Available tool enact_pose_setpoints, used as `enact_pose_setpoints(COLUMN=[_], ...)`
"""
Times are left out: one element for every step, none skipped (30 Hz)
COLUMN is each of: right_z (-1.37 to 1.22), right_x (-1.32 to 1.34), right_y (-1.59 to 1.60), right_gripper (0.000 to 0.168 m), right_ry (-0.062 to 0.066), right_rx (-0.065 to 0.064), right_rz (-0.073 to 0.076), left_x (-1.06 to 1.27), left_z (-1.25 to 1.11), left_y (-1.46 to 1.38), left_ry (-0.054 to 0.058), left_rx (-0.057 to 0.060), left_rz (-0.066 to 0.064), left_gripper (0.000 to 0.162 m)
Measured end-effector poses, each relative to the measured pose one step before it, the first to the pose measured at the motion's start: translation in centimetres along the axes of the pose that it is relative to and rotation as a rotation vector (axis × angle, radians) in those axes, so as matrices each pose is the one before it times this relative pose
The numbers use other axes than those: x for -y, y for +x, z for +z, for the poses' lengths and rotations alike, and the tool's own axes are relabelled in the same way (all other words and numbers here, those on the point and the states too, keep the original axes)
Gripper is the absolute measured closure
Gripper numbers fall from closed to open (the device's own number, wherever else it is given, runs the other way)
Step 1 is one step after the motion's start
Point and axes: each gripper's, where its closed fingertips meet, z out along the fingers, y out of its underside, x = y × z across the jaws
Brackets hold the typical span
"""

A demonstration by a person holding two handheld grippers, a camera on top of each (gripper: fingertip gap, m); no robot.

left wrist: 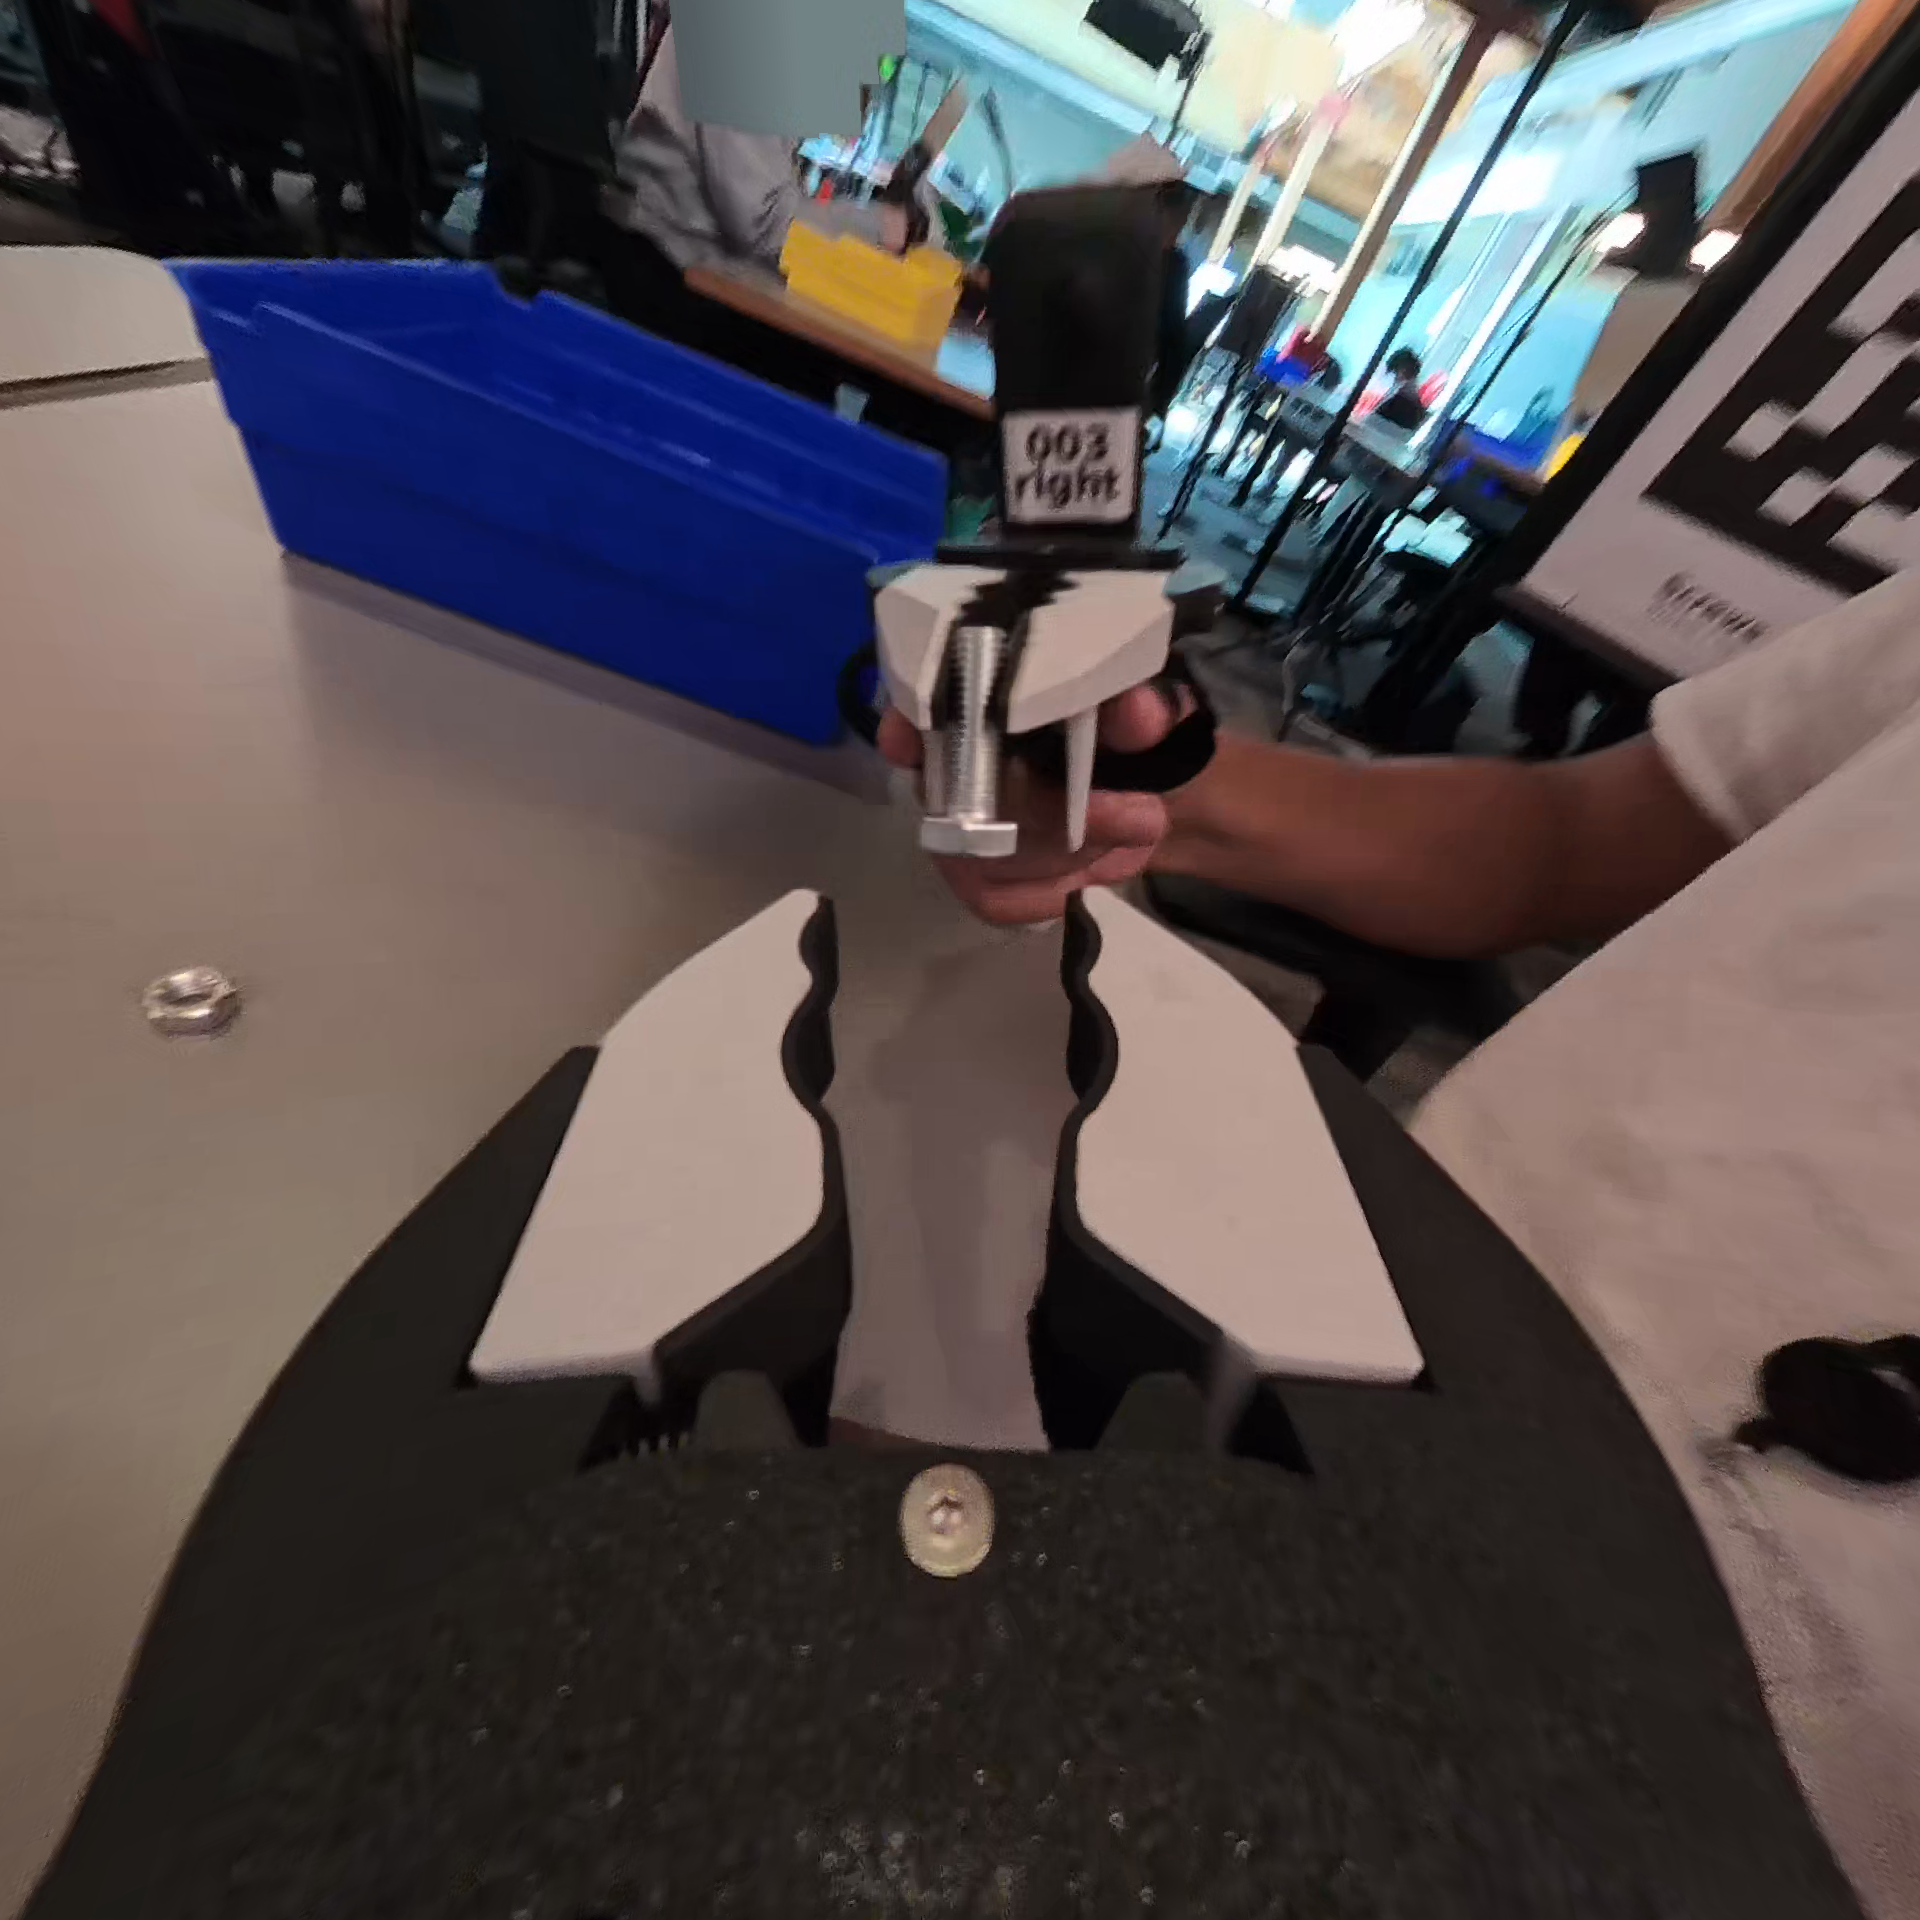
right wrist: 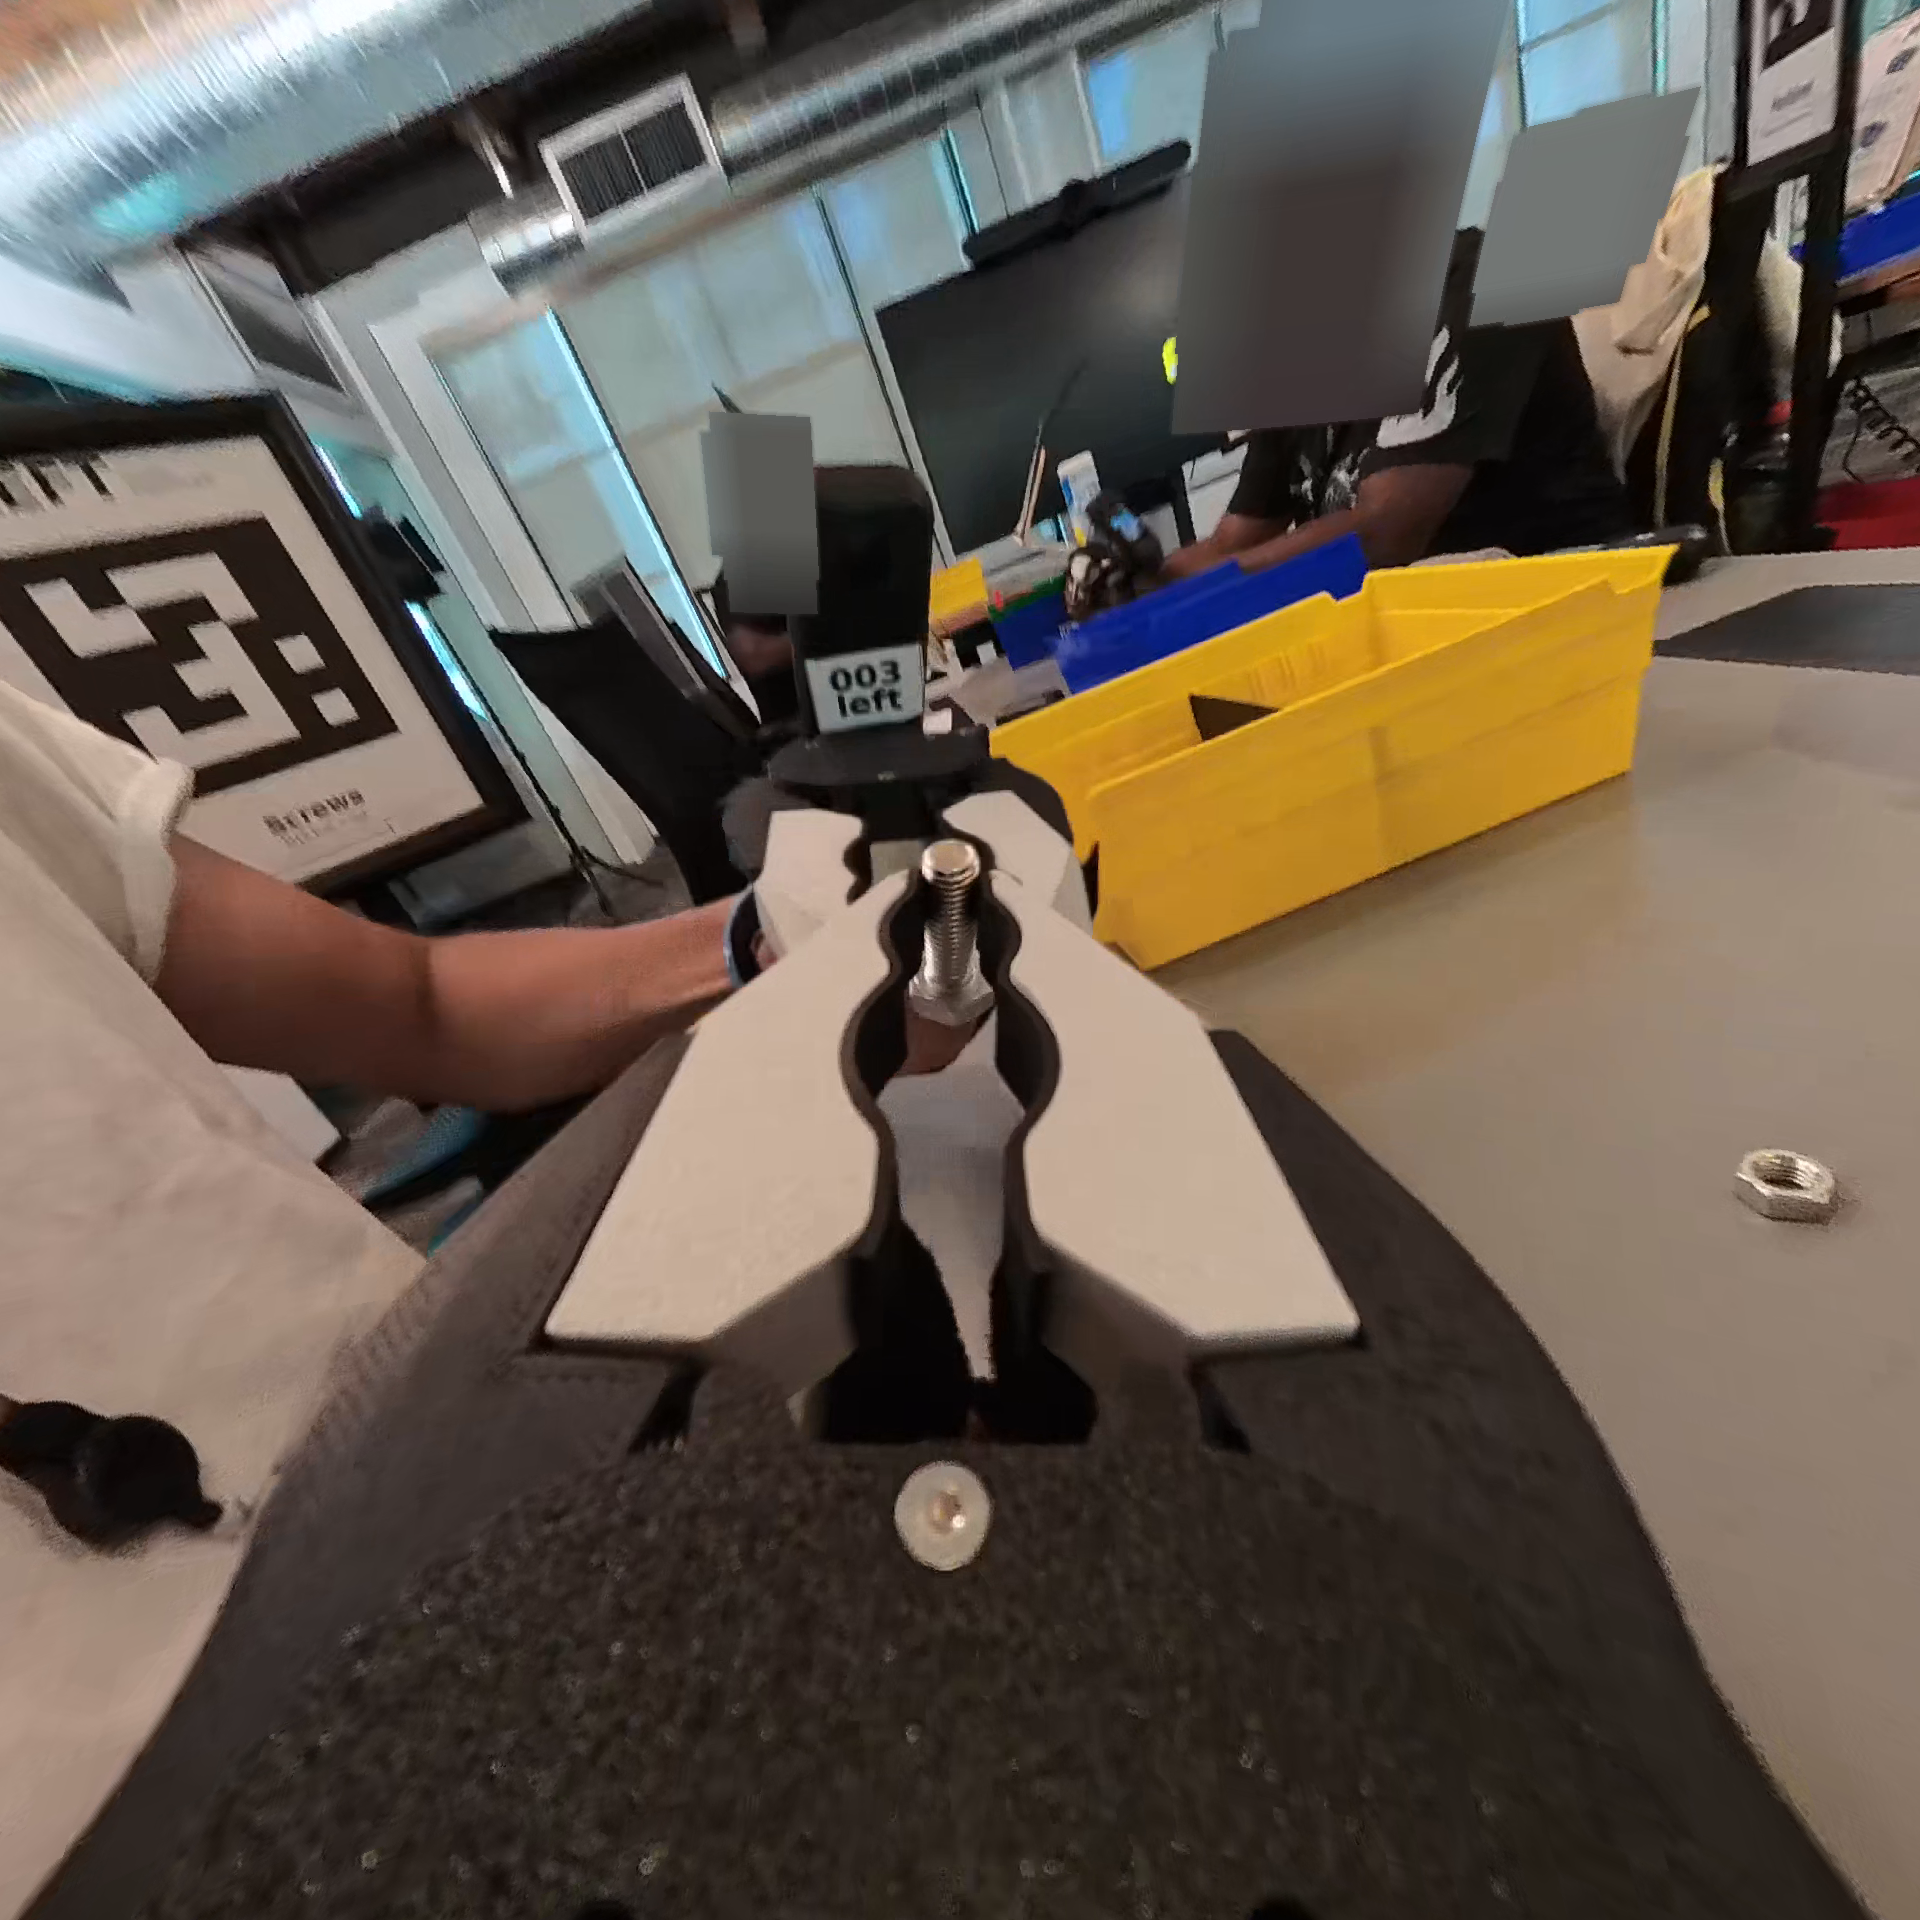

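Observation:
My right gripper (right wrist: 948,904) is shut on a silver hex bolt (right wrist: 948,940), held in the air with its threaded end pointing away from the camera. In the left wrist view the same gripper (left wrist: 1003,717) holds the bolt (left wrist: 966,748) head down above the table edge. My left gripper (left wrist: 951,925) is open and empty, and points at the bolt from a short way off. A loose silver nut (left wrist: 192,1000) lies on the grey table (left wrist: 364,831) to the left of the left gripper. It also shows in the right wrist view (right wrist: 1785,1184).
A blue bin (left wrist: 540,468) stands on the table behind the nut. A yellow bin (right wrist: 1351,748) stands at the table's far side, with a blue bin (right wrist: 1205,613) behind it. A board with a black-and-white marker (right wrist: 197,634) stands off the table. A person's arm (left wrist: 1403,842) and white shirt are close by. My two grippers' fingertips are within a few centimetres of each other. The loose silver nut (left wrist: 192,1000) is about 20 cm from both grippers' fingertips. My right wrist view (right wrist: 1782,1183) looks at it from another angle.

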Motion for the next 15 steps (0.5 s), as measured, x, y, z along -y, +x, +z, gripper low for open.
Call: enact_pose_setpoints(right_z=[0.214, 0.22, 0.173, 0.137, 0.062, 0.023, 0.005, 0.001, 0.006, 0.027, 0.029, 0.026, 0.032, 0.004, -0.021], right_x=[-0.287, -0.232, -0.234, -0.26, -0.196, -0.119, -0.061, -0.024, -0.012, -0.004, 0.055, 0.092, 0.095, 0.058, 0.042], right_y=[-0.21, -0.268, -0.083, 0.026, 0.098, 0.2, 0.247, 0.321, 0.324, 0.121, -0.136, -0.37, -0.291, -0.232, -0.184], right_gripper=[0.159, 0.159, 0.159, 0.159, 0.159, 0.159, 0.159, 0.159, 0.159, 0.159, 0.159, 0.159, 0.159, 0.159, 0.159], right_ry=[-0.0173, -0.0119, -0.0119, -0.014, -0.0088, -0.0044, -0.0022, 0.0003, 0.0021, 0.0038, 0.0086, 0.0112, 0.0094, 0.004, 0.0031], right_rx=[0.0088, 0.0134, 0.0048, -0.0005, -0.0043, -0.0089, -0.0129, -0.0185, -0.0201, -0.0088, 0.0079, 0.0226, 0.0188, 0.0174, 0.0149], right_rz=[-0.0128, -0.0045, -0.0006, 0.0016, 0.0032, 0.0061, 0.0089, 0.0097, 0.0107, 0.0104, 0.0065, 0.003, 0.0052, 0.0055, 0.0019], left_x=[-0.393, -0.291, -0.168, -0.068, -0.041, -0.01, 0.019, 0.013, -0.011, -0.033, -0.045, -0.038, 0.024, 0.135, 0.161], left_z=[0.25, 0.226, 0.156, 0.085, 0.015, -0.031, -0.047, -0.03, -0.002, 0.042, 0.059, 0.088, 0.052, 0.012, -0.031], left_y=[-0.136, 0.041, 0.089, 0.092, 0.047, -0.082, -0.14, -0.16, -0.171, -0.092, -0.022, 0.124, 0.201, 0.186, 0.188], left_ry=[-0.0238, -0.0157, -0.0062, 0.0006, 0.0, 0.0, 0.0004, -0.0007, -0.0008, -0.0017, -0.0006, 0.0007, 0.0035, 0.0097, 0.0102], left_rx=[0.0113, -0.0035, -0.0078, -0.0074, -0.0034, 0.008, 0.0152, 0.02, 0.0216, 0.016, 0.0079, -0.0067, -0.0166, -0.0168, -0.017], left_rz=[0.0116, 0.0016, -0.0047, -0.0044, 0.0005, 0.0073, 0.0145, 0.0193, 0.0201, 0.0166, 0.0088, -0.0019, -0.0114, -0.014, -0.0112], left_gripper=[0.119, 0.119, 0.12, 0.12, 0.122, 0.126, 0.126, 0.127, 0.128, 0.127, 0.128, 0.128, 0.129, 0.13, 0.131])
